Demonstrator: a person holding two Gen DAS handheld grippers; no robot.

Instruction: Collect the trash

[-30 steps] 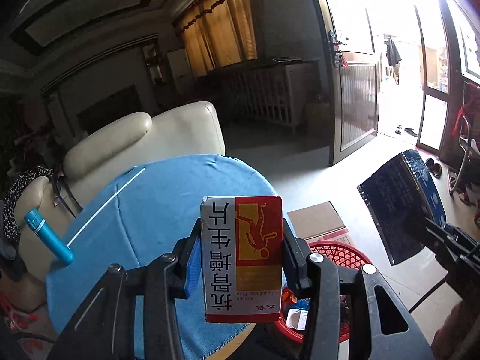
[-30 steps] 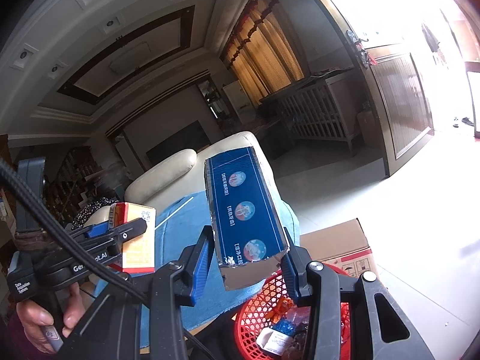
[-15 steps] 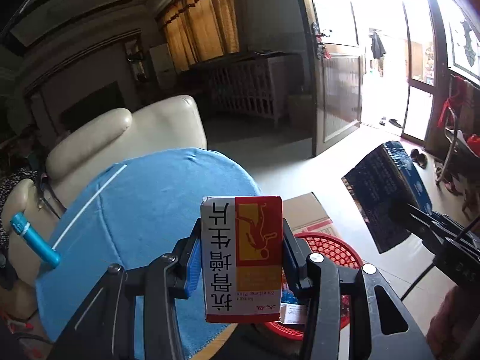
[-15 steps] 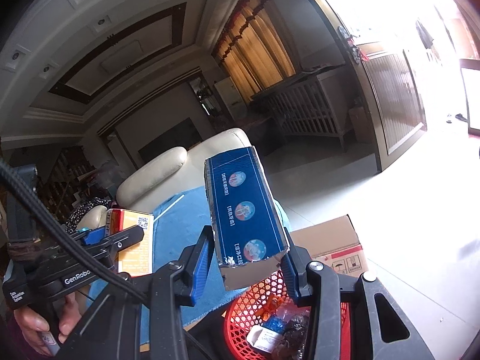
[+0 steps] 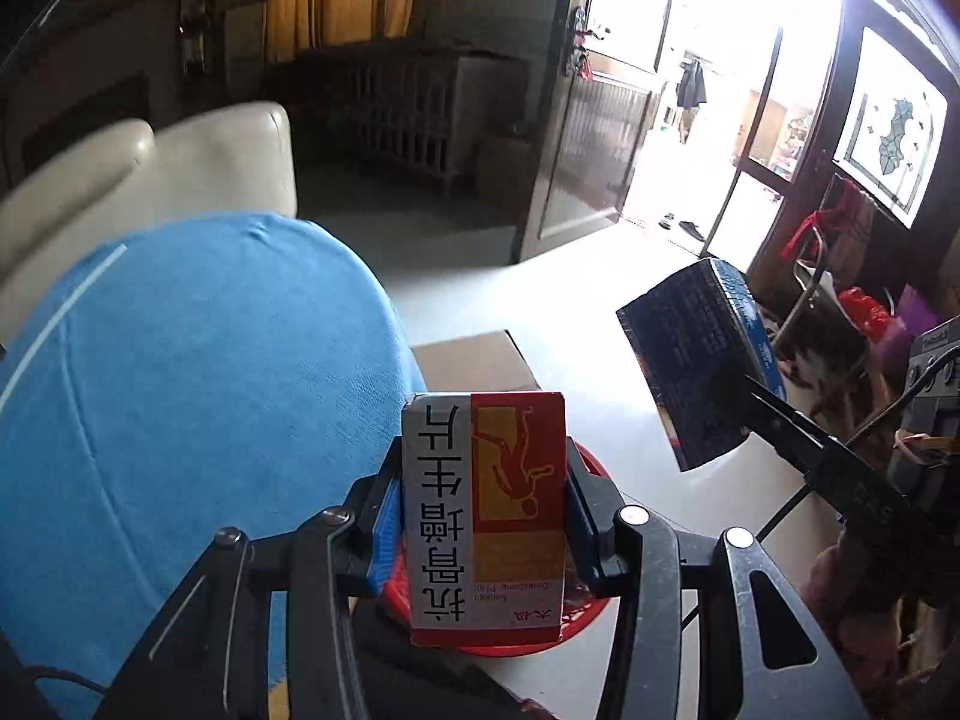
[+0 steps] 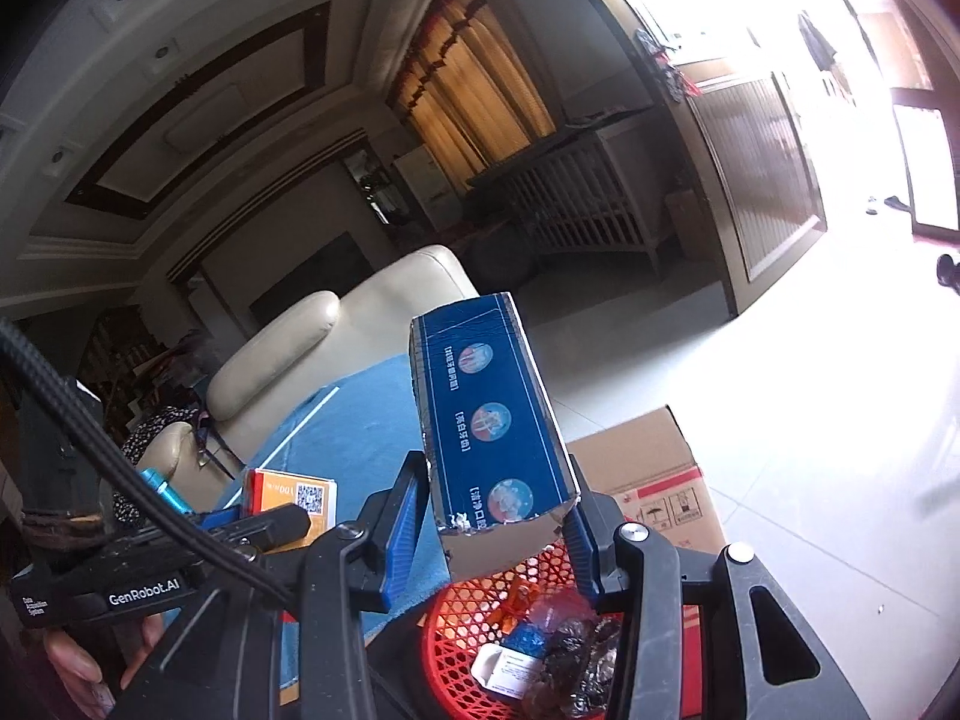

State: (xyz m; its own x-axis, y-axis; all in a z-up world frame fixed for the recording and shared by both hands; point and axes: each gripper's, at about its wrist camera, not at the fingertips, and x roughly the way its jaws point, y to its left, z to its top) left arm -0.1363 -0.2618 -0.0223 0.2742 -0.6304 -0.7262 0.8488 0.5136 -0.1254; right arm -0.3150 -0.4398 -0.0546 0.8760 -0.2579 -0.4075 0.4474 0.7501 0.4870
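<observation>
My left gripper (image 5: 483, 525) is shut on a red, white and yellow medicine box (image 5: 486, 516), held over the near rim of a red mesh basket (image 5: 591, 612). My right gripper (image 6: 495, 531) is shut on a long dark blue carton (image 6: 489, 426), held above the same basket (image 6: 474, 612), which has wrappers and a small white box inside. The blue carton (image 5: 699, 360) and right gripper also show at the right in the left wrist view. The left gripper with its box (image 6: 291, 495) shows at the left in the right wrist view.
A round table with a blue cloth (image 5: 180, 390) lies to the left of the basket. A cardboard box (image 6: 654, 480) stands on the floor behind the basket. A cream sofa (image 5: 156, 168) is behind the table. A turquoise tube (image 6: 162, 489) lies on the table's far side.
Both grippers have moved right, away from the table and over the red basket, each still holding its box. The basket now sits right below them.
</observation>
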